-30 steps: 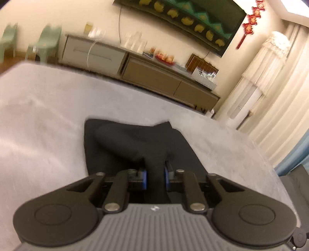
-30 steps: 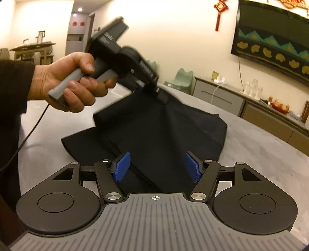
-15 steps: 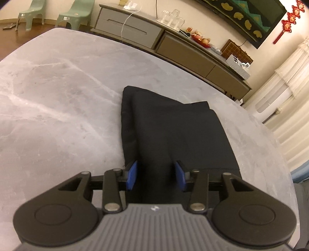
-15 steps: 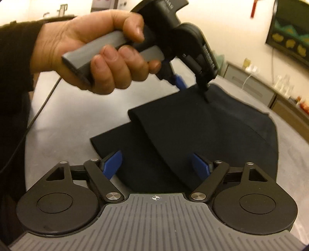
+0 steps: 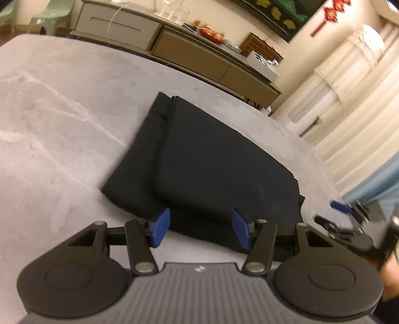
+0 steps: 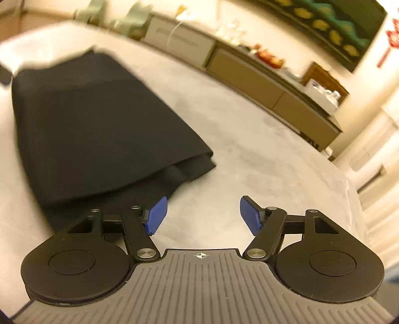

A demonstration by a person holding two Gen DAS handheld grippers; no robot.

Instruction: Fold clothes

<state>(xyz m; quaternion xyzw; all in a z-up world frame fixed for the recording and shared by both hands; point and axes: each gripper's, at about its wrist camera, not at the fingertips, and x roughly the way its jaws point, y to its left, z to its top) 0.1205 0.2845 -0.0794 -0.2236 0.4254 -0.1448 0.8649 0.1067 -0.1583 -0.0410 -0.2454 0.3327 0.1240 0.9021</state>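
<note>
A black garment point(image 5: 214, 169) lies folded in layers on the grey marbled table point(image 5: 54, 129). My left gripper point(image 5: 200, 230) hovers over its near edge; the jaws are opening and the blue pads stand apart from the cloth. In the right wrist view the same garment point(image 6: 89, 124) lies to the left. My right gripper point(image 6: 203, 215) is over bare table beside the garment's near right corner; its jaws are closing with nothing between them. The right gripper point(image 5: 341, 216) also shows, blurred, at the right edge of the left wrist view.
A long low sideboard point(image 5: 189, 49) with glasses, a red bowl and a basket runs along the far wall. Pale green chairs point(image 6: 132, 15) stand at the left. White curtains point(image 5: 356, 119) hang beyond the table's right edge point(image 6: 354, 189).
The left gripper let go of the black cloth, opened and drew back; the garment now lies flat. The right gripper swung right, off the garment and over bare table; the hand left its view.
</note>
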